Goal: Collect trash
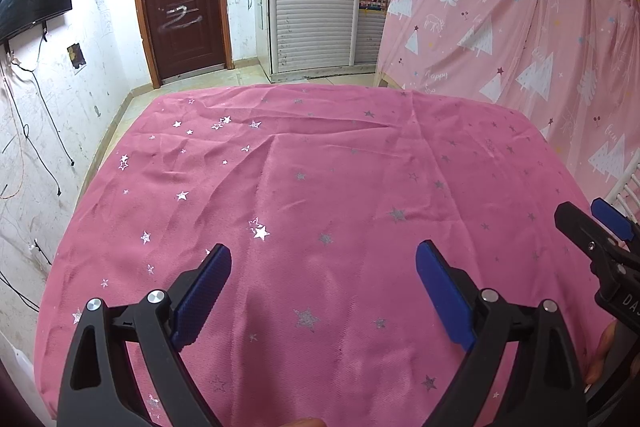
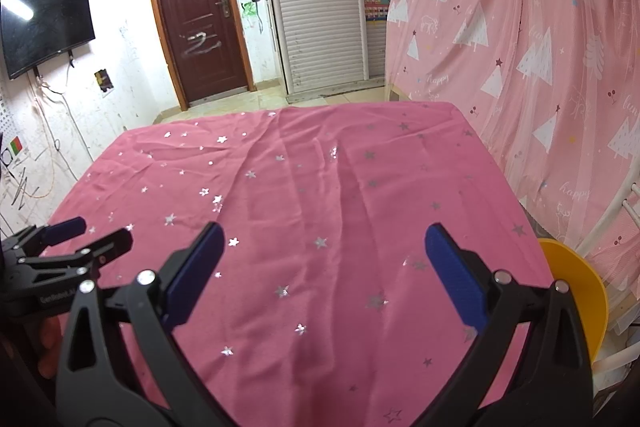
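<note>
Pink star-print cloth (image 1: pixel 320 167) covers the worktop; I can't see any trash on it from either wrist view. My left hand-held gripper (image 1: pixel 323 259) hovers spread wide, and my right hand-held gripper (image 2: pixel 324 239) likewise, both holding nothing.

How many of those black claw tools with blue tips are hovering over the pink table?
2: the left claw over the table's near left part, and the right claw beside it on the right. Both are open and empty.
</note>
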Demonstrator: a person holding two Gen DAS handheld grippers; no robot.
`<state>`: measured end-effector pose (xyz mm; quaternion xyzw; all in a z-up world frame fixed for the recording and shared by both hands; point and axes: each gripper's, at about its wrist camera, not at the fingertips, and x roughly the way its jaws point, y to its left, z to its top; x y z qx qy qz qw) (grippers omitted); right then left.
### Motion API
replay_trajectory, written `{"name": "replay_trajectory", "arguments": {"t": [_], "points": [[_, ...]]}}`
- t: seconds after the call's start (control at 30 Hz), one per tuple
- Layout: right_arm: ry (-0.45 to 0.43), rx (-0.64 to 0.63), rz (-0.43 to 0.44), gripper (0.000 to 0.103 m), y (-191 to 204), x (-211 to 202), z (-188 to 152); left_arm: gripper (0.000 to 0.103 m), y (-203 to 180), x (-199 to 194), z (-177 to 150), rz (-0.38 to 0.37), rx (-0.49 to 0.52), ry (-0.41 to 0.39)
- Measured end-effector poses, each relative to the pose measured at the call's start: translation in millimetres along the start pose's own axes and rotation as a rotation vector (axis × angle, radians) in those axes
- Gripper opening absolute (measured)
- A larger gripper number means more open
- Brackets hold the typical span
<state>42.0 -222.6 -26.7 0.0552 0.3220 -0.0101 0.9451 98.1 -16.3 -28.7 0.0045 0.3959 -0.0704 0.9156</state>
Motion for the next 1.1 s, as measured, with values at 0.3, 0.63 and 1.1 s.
{"name": "replay_trajectory", "arguments": {"t": [0.3, 0.63, 1.1], "points": [[0.0, 0.0, 0.0, 0.097, 0.1, 0.1, -0.1, 0.087, -0.4, 0.0, 0.0, 0.001, 0.0, 0.0], [-0.001, 0.0, 0.0, 0.097, 0.2, 0.3, -0.2, 0.087, -0.6, -0.4, 0.2, -0.001, 0.0, -0.001], [0.003, 0.001, -0.001, 0.097, 0.2, 0.5, -0.3, 0.087, -1.6, 1.7, -2.8, -0.006, 0.008, 0.017]]}}
